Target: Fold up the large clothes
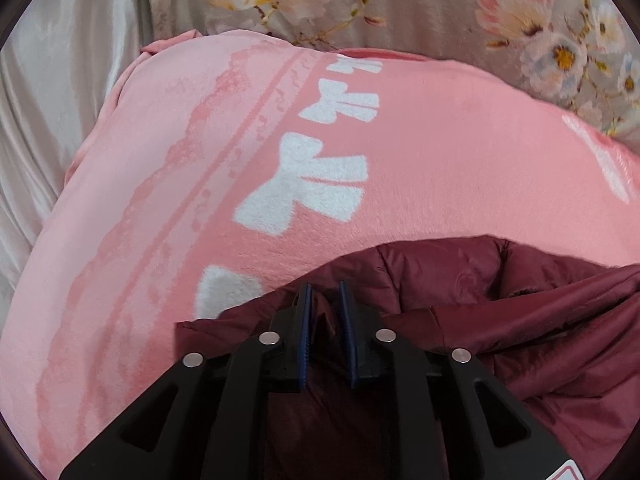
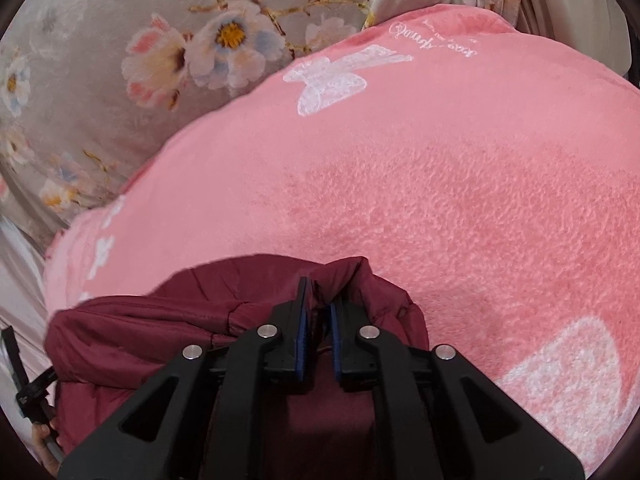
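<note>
Nearest to each camera lies the maroon padded jacket [image 1: 460, 280], spread on a pink fleece blanket [image 1: 400, 128] with white bows; everything else is placed from that jacket.

Risk first. Both grips look slack, so a lift from here could let the slippery quilted shell slide out, and the fold would fall open on one side. If only one side keeps its hold, the jacket would likely skew and bunch across the blanket.

The left gripper [image 1: 326, 292] sits over the jacket's near edge with its jaws narrowly parted. A ridge of maroon cloth rises in the gap, yet the blue pads do not seem to press it. The right gripper [image 2: 318, 292] sits over a puffed roll of the jacket, jaws likewise a little apart, with a fold of fabric between them that touches the pads loosely at most.

Beyond the jacket runs the blanket, and past it a grey floral cover [image 2: 120, 60].
</note>
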### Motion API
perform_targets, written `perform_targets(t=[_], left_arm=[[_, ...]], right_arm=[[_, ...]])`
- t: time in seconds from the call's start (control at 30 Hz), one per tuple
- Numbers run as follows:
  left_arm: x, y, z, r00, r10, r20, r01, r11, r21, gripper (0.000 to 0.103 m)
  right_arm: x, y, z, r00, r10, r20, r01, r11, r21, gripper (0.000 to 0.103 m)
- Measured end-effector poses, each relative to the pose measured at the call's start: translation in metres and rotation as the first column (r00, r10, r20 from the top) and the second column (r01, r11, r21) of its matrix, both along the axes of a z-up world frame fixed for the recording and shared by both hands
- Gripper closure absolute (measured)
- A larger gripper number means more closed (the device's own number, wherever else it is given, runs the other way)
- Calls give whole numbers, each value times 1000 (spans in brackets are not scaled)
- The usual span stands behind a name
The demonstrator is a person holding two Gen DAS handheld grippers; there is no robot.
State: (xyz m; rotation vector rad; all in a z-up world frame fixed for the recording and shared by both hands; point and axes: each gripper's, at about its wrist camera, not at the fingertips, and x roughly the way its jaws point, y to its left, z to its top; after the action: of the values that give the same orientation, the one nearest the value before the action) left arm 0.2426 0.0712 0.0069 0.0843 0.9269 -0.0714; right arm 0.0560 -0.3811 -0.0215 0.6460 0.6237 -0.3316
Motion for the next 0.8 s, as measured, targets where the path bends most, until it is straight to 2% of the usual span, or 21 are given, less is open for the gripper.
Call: perform_targets(t=[0.03,0.07,0.1,0.13,0.2,0.23,0.37,0.43,0.5,0.6,0.63,0.67,0.7,0.73,0.8], left_arm=[[-3,5,9,1000,13,12,-13,1000,-5,66],[-7,10,20,999,34,39,-34,999,3,56],[-15,16,36,994,57,94,-59,998,13,39],[-22,21,51,987,65,148,-68,998,12,33],[-33,23,78,975,42,220,-50,998,30,31],[-35,20,88,974,27,224,-37,999,40,31],[-42,-19,104,981,-91,169,88,996,24,31],[-45,-50,98,978,-162,128,158,987,38,31],[-48,-80,85,971,-223,82,220,974,44,31],[-48,-121,55,958,-288,12,287,956,65,31],[-45,-128,46,956,-294,-5,294,953,69,31],[-43,-134,39,955,-295,-20,296,953,71,31],[-39,-140,30,956,-292,-39,294,953,68,31],[-36,-142,25,956,-289,-51,292,954,64,31],[-29,-147,20,957,-284,-60,287,956,54,31]], right_arm=[[-11,0,10,999,-16,41,17,1000,-18,79],[-19,1,18,997,-35,67,38,998,-41,64],[-30,5,31,993,-61,98,69,994,-83,60],[-36,9,41,991,-56,120,69,991,-112,59],[-36,26,62,993,4,122,16,986,-165,59],[-33,35,66,993,34,116,-13,984,-180,59],[-2,93,76,973,225,48,-208,950,-232,59],[22,129,69,946,324,-18,-319,916,-244,59],[39,152,58,924,375,-81,-382,883,-271,60],[63,171,42,902,394,-177,-431,849,-306,60],[69,173,36,897,394,-200,-439,847,-300,65],[76,173,30,891,394,-225,-447,846,-292,80],[84,171,22,882,398,-254,-459,848,-266,88],[88,167,20,879,404,-251,-461,855,-239,101],[87,161,26,888,404,-218,-449,865,-224,103]])
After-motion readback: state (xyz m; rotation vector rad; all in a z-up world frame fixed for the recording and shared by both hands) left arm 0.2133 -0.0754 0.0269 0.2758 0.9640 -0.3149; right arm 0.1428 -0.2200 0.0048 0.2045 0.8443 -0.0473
